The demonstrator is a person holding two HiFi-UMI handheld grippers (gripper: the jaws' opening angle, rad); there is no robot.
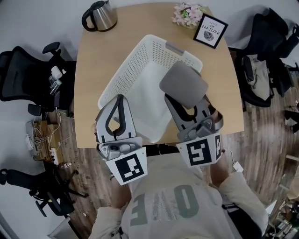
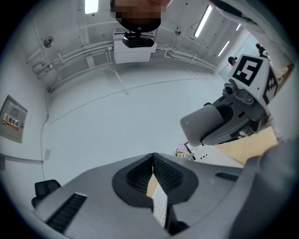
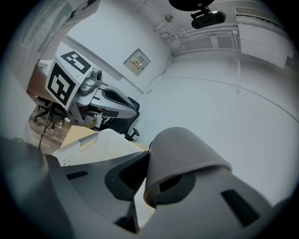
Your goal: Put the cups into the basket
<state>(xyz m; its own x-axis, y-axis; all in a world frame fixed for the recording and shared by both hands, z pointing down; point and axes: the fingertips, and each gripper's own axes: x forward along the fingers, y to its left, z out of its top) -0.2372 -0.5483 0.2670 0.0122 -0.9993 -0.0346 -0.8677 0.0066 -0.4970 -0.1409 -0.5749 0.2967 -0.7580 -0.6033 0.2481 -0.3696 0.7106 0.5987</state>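
Person's shirt at bottom of the head view, both grippers held out over the near edge of the bench (image 1: pixel 91 65). Left gripper (image 1: pixel 119 103) clenched, jaws pressed together with nothing between them; only a thin slit shows basket mesh and wood behind. It sits over the basket's near-left corner. Right gripper (image 3: pixel 145 170) grasping a grey cup (image 1: pixel 183 84): one jaw outside the wall, the other reaching into the mouth, so the cup wall is pinched between them. Cup is tilted, mouth facing back toward the gripper, base pointing away. In the head view the cup overlaps the basket's right rim, near its near-right corner; cannot tell if it touches the rim. White perforated basket (image 1: pixel 125 74) lies at an angle mid-bench, with a grey handle slot on its far rim. Beyond it, a metal kettle (image 1: pixel 100 15) with a black handle at the far-left corner, pink flowers (image 1: pixel 188 14) at the far right, a black-framed sign (image 1: pixel 210 31) just beside them. Black office chairs (image 1: pixel 23 74) on both sides of the bench, on the wood floor.
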